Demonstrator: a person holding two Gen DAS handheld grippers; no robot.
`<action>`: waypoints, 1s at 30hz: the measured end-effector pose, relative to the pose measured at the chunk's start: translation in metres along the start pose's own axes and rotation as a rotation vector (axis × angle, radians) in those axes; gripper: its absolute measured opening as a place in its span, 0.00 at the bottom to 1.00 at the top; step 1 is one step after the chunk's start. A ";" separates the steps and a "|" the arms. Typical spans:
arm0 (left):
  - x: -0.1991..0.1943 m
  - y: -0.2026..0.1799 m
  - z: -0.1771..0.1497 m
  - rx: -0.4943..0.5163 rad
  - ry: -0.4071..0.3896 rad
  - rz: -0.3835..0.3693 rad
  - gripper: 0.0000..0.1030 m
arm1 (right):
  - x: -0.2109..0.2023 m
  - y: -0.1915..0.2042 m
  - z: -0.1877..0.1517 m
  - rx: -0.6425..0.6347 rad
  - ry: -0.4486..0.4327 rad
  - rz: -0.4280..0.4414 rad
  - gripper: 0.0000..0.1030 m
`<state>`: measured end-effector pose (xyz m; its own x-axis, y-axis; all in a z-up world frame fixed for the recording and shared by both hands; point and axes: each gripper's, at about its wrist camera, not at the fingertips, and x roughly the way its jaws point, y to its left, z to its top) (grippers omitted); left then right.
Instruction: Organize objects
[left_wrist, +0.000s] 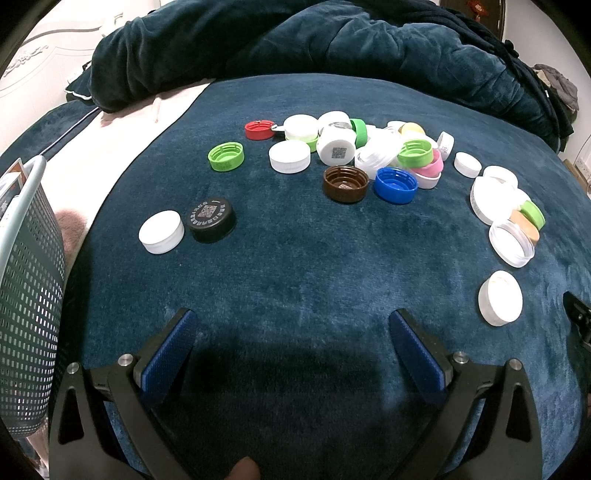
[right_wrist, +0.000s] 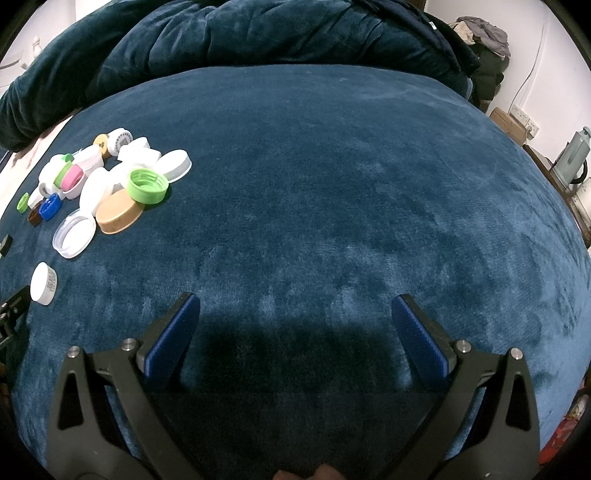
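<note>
Bottle caps (left_wrist: 354, 155) lie beyond left claw (left_wrist: 291, 332) — untouched.

Dark teal velvet cover (right_wrist: 332, 184) spans the whole work surface; a rumpled blanket (left_wrist: 295, 48) of the same colour is heaped along its far edge; pale pink fabric (left_wrist: 122, 147) shows at far left, beside the cover; white carved panel (left_wrist: 37, 59) beyond it. Right wrist view: pile of clothes (right_wrist: 484, 37) at far right against the wall; wall socket (right_wrist: 524, 120) and cardboard box (right_wrist: 506, 118) below it; grey-green kettle (right_wrist: 574, 155) further right.
</note>
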<state>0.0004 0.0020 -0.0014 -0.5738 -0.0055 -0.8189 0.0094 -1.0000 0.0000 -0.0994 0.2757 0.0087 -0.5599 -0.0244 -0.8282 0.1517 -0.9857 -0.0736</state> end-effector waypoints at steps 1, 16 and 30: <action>0.000 0.000 0.000 0.000 0.001 0.001 1.00 | 0.001 0.000 0.000 -0.001 0.004 0.000 1.00; 0.011 0.000 0.022 -0.041 0.200 0.034 1.00 | 0.022 -0.001 0.030 -0.030 0.323 0.002 1.00; 0.006 0.011 0.009 -0.078 0.238 0.031 1.00 | 0.014 -0.011 0.012 0.003 0.332 -0.002 1.00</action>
<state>-0.0108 -0.0088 -0.0011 -0.3632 -0.0245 -0.9314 0.0926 -0.9957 -0.0100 -0.1188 0.2841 0.0043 -0.2637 0.0333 -0.9640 0.1478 -0.9862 -0.0745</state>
